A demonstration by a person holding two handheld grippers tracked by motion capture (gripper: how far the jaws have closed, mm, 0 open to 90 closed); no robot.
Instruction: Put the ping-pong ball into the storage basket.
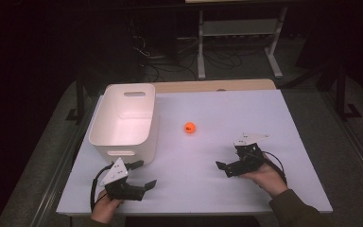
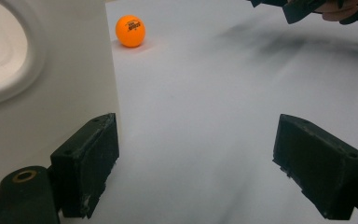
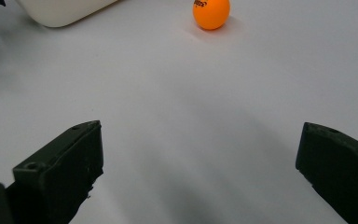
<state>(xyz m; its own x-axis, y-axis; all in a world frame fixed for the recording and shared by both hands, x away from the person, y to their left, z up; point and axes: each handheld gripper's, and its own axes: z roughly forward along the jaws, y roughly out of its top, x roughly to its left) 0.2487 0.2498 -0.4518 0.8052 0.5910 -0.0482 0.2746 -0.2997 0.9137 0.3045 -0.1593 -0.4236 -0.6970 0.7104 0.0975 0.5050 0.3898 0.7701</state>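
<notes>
- An orange ball (image 1: 189, 127) is lying on the white tabletop (image 1: 227, 179), just to the right of a white bin (image 1: 123, 118) and apart from it.
- The ball is showing as small, round and glossy, a bright uniform orange, with dark printed lettering across its upper face in the left gripper view (image 2: 130, 31); the print is too small to read.
- In the right gripper view the ball (image 3: 211, 13) is sitting at the top edge, casting a faint shadow on the tabletop.
- The left claw (image 1: 142, 176) is hovering near the front corner of the bin, its jaws standing wide apart and holding nothing.
- The right claw (image 1: 227, 166) is hovering over the tabletop, nearer the person than the ball and well apart from it, its jaws likewise standing wide apart and empty.
</notes>
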